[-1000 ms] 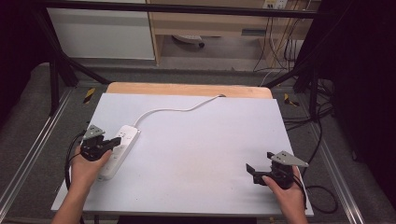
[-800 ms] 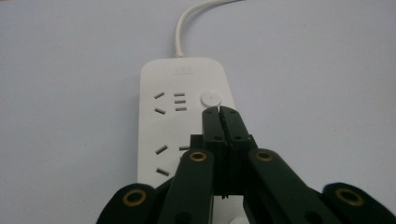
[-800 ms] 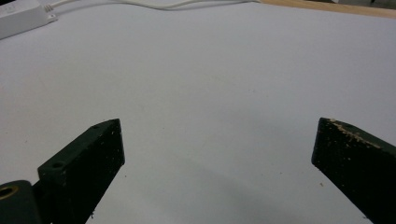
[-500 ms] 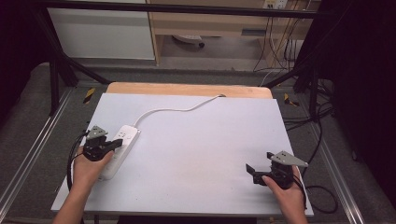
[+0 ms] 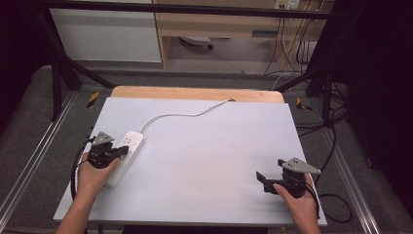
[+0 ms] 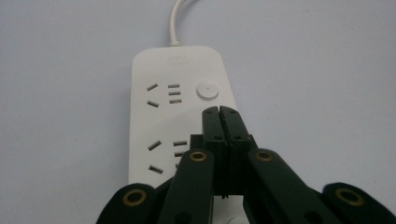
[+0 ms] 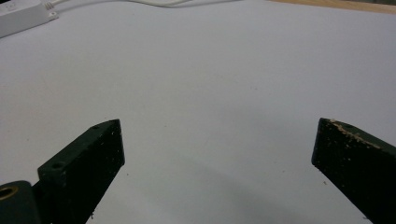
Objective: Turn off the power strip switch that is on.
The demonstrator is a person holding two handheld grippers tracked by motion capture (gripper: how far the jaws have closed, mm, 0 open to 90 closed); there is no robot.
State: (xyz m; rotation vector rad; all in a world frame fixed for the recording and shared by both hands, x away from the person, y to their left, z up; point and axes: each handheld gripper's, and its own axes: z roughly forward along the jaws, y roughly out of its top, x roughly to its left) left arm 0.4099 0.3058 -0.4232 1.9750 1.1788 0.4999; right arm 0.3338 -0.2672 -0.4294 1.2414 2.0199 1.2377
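Note:
A white power strip (image 5: 125, 155) lies on the left side of the white table top (image 5: 209, 146), its cord (image 5: 185, 114) curving away to the far edge. My left gripper (image 5: 122, 151) hovers over the strip with its jaws shut and nothing between them. In the left gripper view the closed tips (image 6: 219, 112) sit just below the strip's round button (image 6: 207, 90), above the sockets of the power strip (image 6: 163, 116). My right gripper (image 5: 262, 181) rests near the front right of the table with its jaws wide apart and empty; its black fingers (image 7: 88, 158) frame bare table (image 7: 215, 93).
A wooden board edge (image 5: 195, 92) runs along the far side of the table. Metal frame rails (image 5: 29, 156) flank both sides. Cables (image 5: 336, 195) trail on the floor at the right. A cabinet (image 5: 107, 34) and shelf stand beyond the table.
My left hand and gripper have shifted slightly forward along the power strip. The right gripper has stayed put.

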